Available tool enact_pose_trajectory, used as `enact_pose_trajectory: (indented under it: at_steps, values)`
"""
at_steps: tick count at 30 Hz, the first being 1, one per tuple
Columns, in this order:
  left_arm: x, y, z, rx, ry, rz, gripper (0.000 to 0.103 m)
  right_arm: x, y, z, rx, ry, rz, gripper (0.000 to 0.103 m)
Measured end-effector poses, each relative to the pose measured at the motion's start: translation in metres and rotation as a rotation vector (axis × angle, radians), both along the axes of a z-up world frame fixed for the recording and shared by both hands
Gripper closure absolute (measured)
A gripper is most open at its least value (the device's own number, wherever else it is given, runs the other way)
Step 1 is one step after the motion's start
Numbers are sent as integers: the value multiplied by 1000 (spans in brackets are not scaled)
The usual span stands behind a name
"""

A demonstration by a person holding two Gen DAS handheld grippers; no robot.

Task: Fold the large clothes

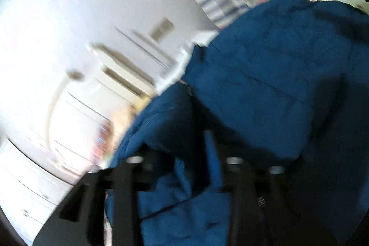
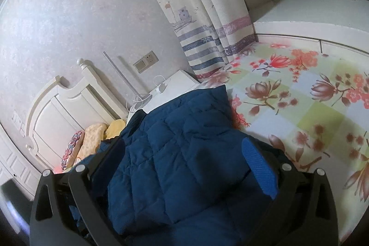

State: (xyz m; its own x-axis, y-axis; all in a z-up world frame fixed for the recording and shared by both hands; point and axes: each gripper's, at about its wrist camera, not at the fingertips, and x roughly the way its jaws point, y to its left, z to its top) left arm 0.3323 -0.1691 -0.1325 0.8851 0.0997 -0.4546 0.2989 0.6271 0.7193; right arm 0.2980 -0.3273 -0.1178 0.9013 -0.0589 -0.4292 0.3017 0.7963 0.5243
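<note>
I judge I am partway into a fold: the blue quilted jacket (image 2: 175,149) lies bunched on the near left part of the bed (image 2: 299,107), one layer already lapped over another, and the job is not finished. My left gripper (image 1: 182,176) shows only in a blurred picture; its jaws stand apart with blue cloth lying between them, and I cannot tell whether the pads press on that cloth. My right gripper (image 2: 184,167) is wide open over the jacket, its blue pad (image 2: 258,170) clear of the fabric, so it holds nothing. The next move, as I judge it, calls for lowering the right gripper onto a free edge, pinching it, and carrying it across so the padded layers lie flat. From left to right: the white headboard (image 2: 53,112) stands far left, pillows (image 2: 96,137) rest against it just beside the jacket's left edge, a white bedside table (image 2: 175,84) with a cable stands beyond, then striped curtains (image 2: 203,38), and the flowered sheet lies bare on the right. The pillows crowd a fold to the left; the right side offers room.
</note>
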Motion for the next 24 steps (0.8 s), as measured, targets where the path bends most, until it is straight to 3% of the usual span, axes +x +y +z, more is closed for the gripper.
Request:
enact_pose_trajectory:
  at_steps: [1,4,6,10,12,13,16,18,21,24]
  values:
    - [-6,2,4,-4,-4,-34,6,-2,1,0,3,2,-2,3]
    - [-22,11,13,34,34,-134,4,-2,-1,-2,6,10,-10,3]
    - [-31,34,28,-51,29,-118,4,-2,0,-1,-4,11,-9,3]
    - [-20,133,66,-559,77,91,4,0,8,1,-51,15,4,3]
    - [-9,196,65,-798,103,289,4,1,13,1,-73,25,9,3]
    - [-3,224,60,-866,126,377,6,3,15,1,-86,30,12,3]
    - [3,258,51,-952,203,442,7,6,20,1,-117,51,19,3]
    - [15,263,43,-964,252,465,7,9,25,0,-138,66,30,3]
    - [34,258,21,-843,312,578,7,11,34,1,-186,69,46,3]
    - [35,259,-5,-805,354,604,5,13,47,4,-244,55,85,3]
